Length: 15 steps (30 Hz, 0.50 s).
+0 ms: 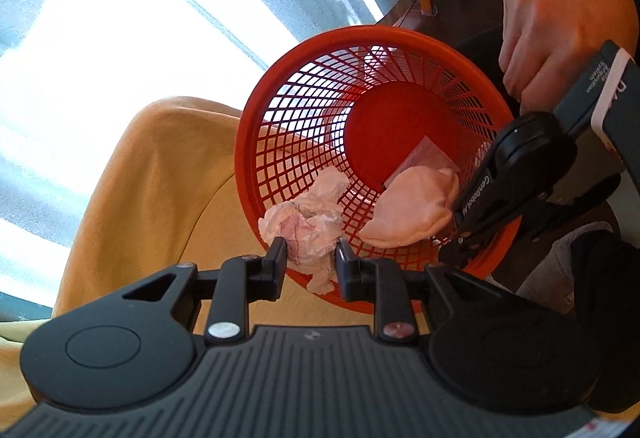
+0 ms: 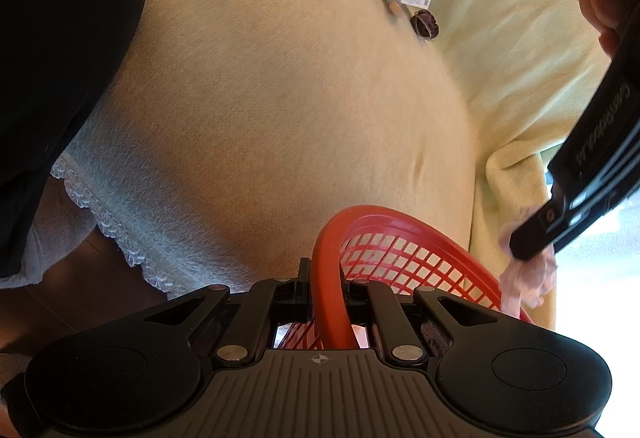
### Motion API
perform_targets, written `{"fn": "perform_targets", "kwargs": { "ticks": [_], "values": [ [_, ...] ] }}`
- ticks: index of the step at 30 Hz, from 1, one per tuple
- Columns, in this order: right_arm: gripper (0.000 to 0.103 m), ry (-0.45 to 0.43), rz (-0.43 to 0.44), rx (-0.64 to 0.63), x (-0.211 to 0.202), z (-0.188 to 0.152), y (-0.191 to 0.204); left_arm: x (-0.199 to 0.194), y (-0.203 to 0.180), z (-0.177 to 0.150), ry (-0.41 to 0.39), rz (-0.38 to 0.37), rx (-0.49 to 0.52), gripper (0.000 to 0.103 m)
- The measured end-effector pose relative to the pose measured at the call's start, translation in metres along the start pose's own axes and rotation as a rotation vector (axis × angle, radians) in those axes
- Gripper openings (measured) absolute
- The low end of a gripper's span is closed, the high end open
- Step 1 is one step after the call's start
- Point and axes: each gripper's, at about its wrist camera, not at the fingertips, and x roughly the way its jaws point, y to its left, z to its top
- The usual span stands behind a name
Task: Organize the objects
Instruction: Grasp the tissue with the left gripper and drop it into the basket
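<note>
Holding crumpled tissue [image 1: 310,234], the left hand-held gripper [image 1: 308,262] hung just over the red basket [image 1: 256,141] rim; the right hand-held gripper [image 2: 326,298] pinched that rim.

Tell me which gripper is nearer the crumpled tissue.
Left. The left gripper is shut on the crumpled tissue at the basket rim; the right gripper clamps the rim further along.

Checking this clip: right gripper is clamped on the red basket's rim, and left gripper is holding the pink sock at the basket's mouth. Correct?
Not the sock: the left wrist view shows the left gripper holding crumpled tissue; the pink sock lies inside the red basket. The right gripper clamps its rim.
</note>
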Motion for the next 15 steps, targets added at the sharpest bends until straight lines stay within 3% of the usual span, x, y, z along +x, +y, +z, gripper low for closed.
{"fn": "perform_targets", "kwargs": {
  "ticks": [7, 12, 13, 15],
  "values": [
    [0.003, 0.000, 0.000, 0.002, 0.000, 0.001, 0.000, 0.009, -0.005, 0.006, -0.010, -0.020, 0.005, 0.022],
    [0.003, 0.000, 0.003, 0.006, -0.001, 0.001, -0.002, 0.020, 0.009, 0.006, -0.001, -0.092, -0.147, 0.030],
    [0.003, 0.000, 0.003, 0.007, -0.001, 0.002, -0.002, 0.021, 0.011, 0.006, -0.007, -0.086, -0.167, 0.035],
    [0.003, 0.000, 0.004, 0.013, -0.001, 0.002, -0.003, 0.023, 0.016, 0.004, -0.015, -0.092, -0.202, 0.035]
  ]
}}
